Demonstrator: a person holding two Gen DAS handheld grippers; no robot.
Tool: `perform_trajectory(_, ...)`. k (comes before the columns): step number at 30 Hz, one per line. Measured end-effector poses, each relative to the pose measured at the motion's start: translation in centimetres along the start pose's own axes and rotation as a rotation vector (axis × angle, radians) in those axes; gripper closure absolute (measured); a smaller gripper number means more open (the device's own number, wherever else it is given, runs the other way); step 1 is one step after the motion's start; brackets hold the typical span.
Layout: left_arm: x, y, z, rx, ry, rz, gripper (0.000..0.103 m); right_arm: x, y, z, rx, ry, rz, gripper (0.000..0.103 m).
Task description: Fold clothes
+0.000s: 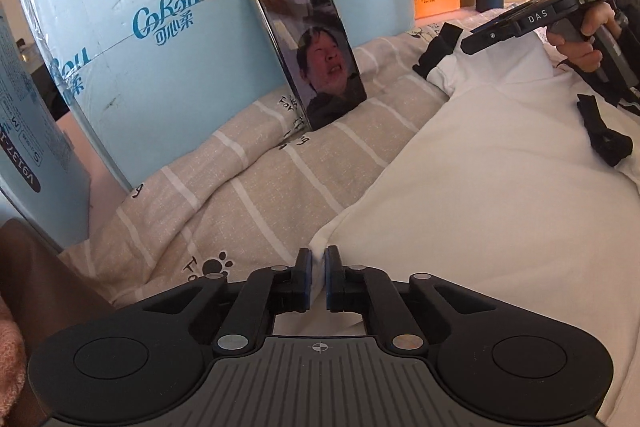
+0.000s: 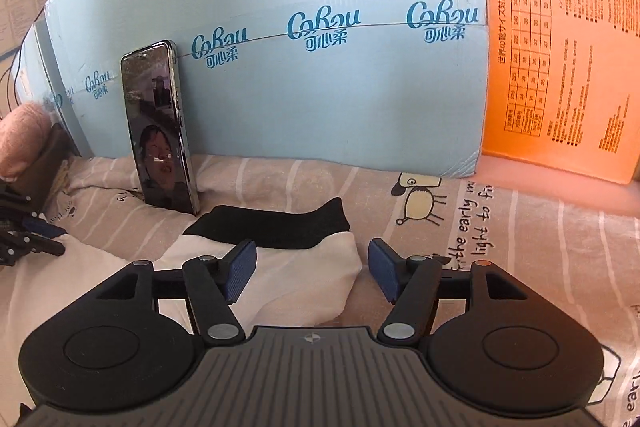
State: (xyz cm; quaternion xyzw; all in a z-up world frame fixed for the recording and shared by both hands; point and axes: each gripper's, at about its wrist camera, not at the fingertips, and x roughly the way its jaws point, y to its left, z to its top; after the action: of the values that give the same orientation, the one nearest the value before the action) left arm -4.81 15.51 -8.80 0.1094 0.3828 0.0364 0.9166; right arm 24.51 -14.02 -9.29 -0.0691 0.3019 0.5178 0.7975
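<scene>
Your left tongs point(image 1: 319, 277) pinch the white garment's point(image 1: 480, 187) hem on the bed point(image 1: 240, 187); right tongs point(image 2: 312, 267) hang spread above its black-cuffed sleeve point(image 2: 300, 267). Grip there next.

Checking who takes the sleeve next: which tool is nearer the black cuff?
Right. The right tool hovers open just short of the black cuff; the left tool is shut on the white garment edge, well away from it.
</scene>
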Motion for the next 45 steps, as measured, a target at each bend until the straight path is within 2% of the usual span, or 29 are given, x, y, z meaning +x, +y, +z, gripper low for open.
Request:
perform_trajectory(2,0.0,-0.6,0.1,0.034,-0.010,0.053,0.099,0.8,1.0,-0.2,-0.046,0.003,-0.046,0.077)
perform_trajectory(3,0.1,-0.7,0.2,0.042,-0.014,0.077,0.099,1.1,1.6,-0.2,-0.071,0.004,-0.071,0.096)
perform_trajectory(5,0.4,-0.4,0.6,0.040,-0.015,0.106,0.099,1.1,2.1,-0.2,-0.099,-0.027,-0.089,0.098)
perform_trajectory(8,1.0,0.0,0.8,0.046,-0.017,0.119,0.099,1.3,1.9,0.1,-0.108,-0.063,-0.109,0.099)
perform_trajectory(12,1.4,0.9,1.3,0.027,-0.022,0.133,0.082,2.7,1.5,-0.3,-0.138,-0.001,-0.138,0.098)
perform_trajectory(14,0.9,1.3,1.7,0.010,-0.042,0.174,0.080,2.5,1.3,-0.4,-0.124,-0.013,-0.142,0.090)
perform_trajectory(15,0.4,1.3,1.9,0.010,-0.058,0.218,0.080,1.9,1.2,-0.3,-0.113,-0.039,-0.144,0.078)
perform_trajectory(16,-0.1,1.3,2.2,-0.001,-0.078,0.248,0.080,1.1,1.1,-0.1,-0.098,-0.070,-0.143,0.063)
perform_trajectory(17,-0.9,1.4,2.5,-0.032,-0.103,0.254,0.077,0.0,1.1,0.2,-0.086,-0.102,-0.137,0.058)
perform_trajectory(19,-2.5,1.4,3.1,-0.096,-0.155,0.256,0.070,-2.4,1.3,0.7,-0.069,-0.167,-0.121,0.055)
perform_trajectory(21,-4.7,0.5,3.7,-0.155,-0.235,0.184,0.054,-5.2,1.5,0.9,-0.061,-0.224,-0.104,0.050)
perform_trajectory(23,-6.1,-1.0,4.2,-0.188,-0.301,0.066,0.045,-8.4,1.9,0.7,-0.053,-0.271,-0.071,0.045)
perform_trajectory(26,-6.4,-3.6,5.2,-0.220,-0.330,-0.160,0.043,-12.4,2.5,-0.5,-0.058,-0.290,-0.025,0.040)
perform_trajectory(29,-4.9,-6.7,6.1,-0.239,-0.308,-0.356,0.042,-15.1,3.6,-2.4,-0.104,-0.254,0.004,0.037)
perform_trajectory(31,-3.8,-9.0,6.4,-0.235,-0.274,-0.433,0.041,-16.5,4.0,-4.2,-0.107,-0.194,0.044,0.034)
perform_trajectory(33,-2.4,-11.2,6.5,-0.210,-0.217,-0.467,0.040,-16.2,4.2,-6.2,-0.079,-0.109,0.093,0.034)
perform_trajectory(37,0.0,-14.2,6.0,-0.182,-0.104,-0.477,0.042,-14.2,4.2,-9.3,-0.040,0.017,0.103,0.035)
perform_trajectory(40,-0.2,-15.5,5.5,-0.124,-0.114,-0.456,0.045,-12.5,3.8,-10.5,0.001,0.065,0.142,0.037)
perform_trajectory(41,-0.4,-15.9,5.4,-0.099,-0.125,-0.448,0.053,-11.9,3.7,-10.9,0.003,0.078,0.140,0.038)
perform_trajectory(42,-0.6,-16.3,5.3,-0.075,-0.136,-0.440,0.066,-11.6,3.8,-11.1,-0.004,0.058,0.139,0.042)
perform_trajectory(43,-0.8,-16.7,5.1,-0.050,-0.147,-0.432,0.073,-11.4,3.9,-11.0,-0.005,0.059,0.143,0.055)
perform_trajectory(44,-1.0,-17.1,5.0,-0.026,-0.157,-0.424,0.084,-11.2,4.1,-11.0,-0.009,0.061,0.147,0.062)
perform_trajectory(45,-1.4,-17.4,4.8,-0.009,-0.171,-0.421,0.088,-11.2,4.4,-11.0,-0.021,0.061,0.149,0.075)
